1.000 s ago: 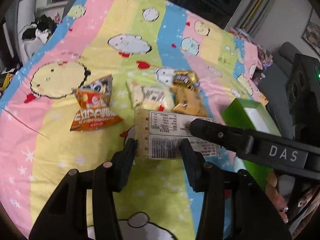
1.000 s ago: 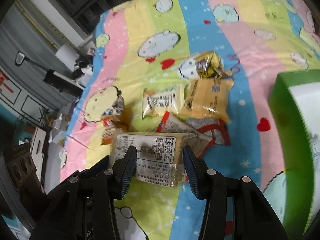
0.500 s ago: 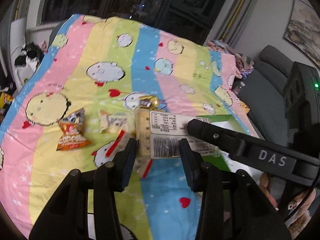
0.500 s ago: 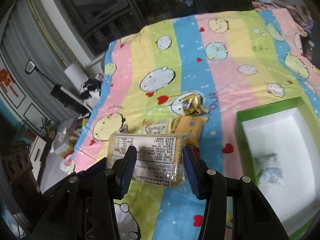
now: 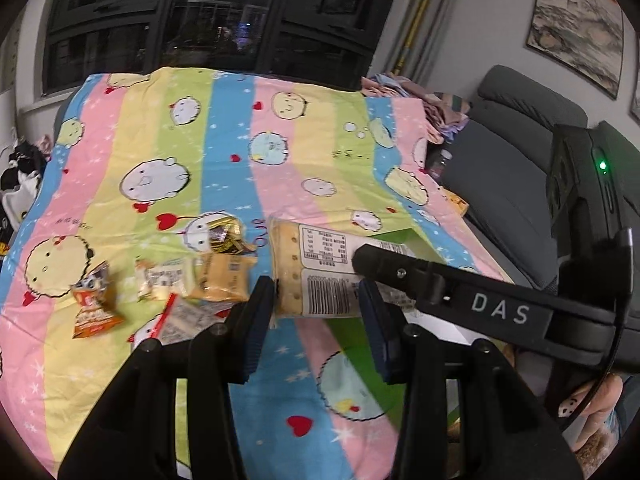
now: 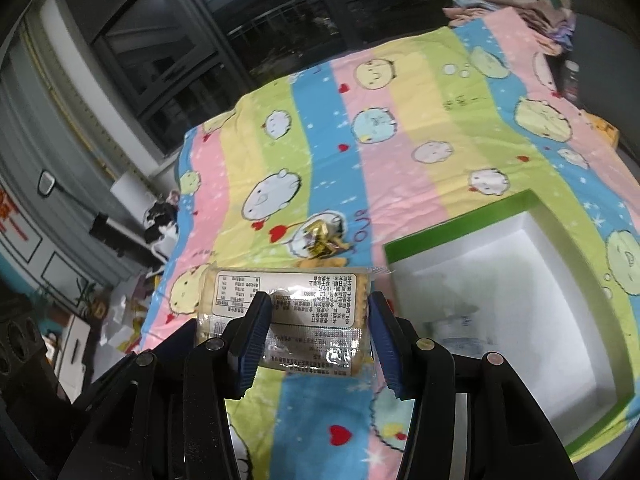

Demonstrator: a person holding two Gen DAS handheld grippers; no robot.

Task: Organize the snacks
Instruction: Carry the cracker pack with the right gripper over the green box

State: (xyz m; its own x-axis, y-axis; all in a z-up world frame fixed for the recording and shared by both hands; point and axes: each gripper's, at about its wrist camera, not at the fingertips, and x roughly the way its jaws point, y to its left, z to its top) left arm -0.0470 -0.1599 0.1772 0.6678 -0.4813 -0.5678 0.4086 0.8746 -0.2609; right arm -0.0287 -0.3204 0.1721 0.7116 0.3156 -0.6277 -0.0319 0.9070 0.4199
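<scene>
Presently, both grippers are carrying one long cracker pack above the striped bedspread, well clear of it, on the way to the green box.

On the left lie the loose snacks still to be sorted: an orange bag, a pale packet, a tan packet and gold candies, all resting on the bedspread, near one another.

At the centre, the left gripper is clamping the near end of the pack; both pads are pressing on the wrapper. The right gripper is clamping the same pack across its middle, and its jaws have just been easing apart slightly, with the pack between them. Judgement: that slackening needs watching, because the film wrapper looks slippery and the crackers inside are likely brittle. The grip should be firm enough to hold, not enough to crush.

On the right, the box is standing open, its white interior holding what looks like one small clear packet, though it is blurred. Advice: both hands should be travelling together so the pack is neither bent nor twisted. It should be kept level, cleared over the green rim, lowered flat onto the floor beside the packet, and both grippers released only once it is resting.
</scene>
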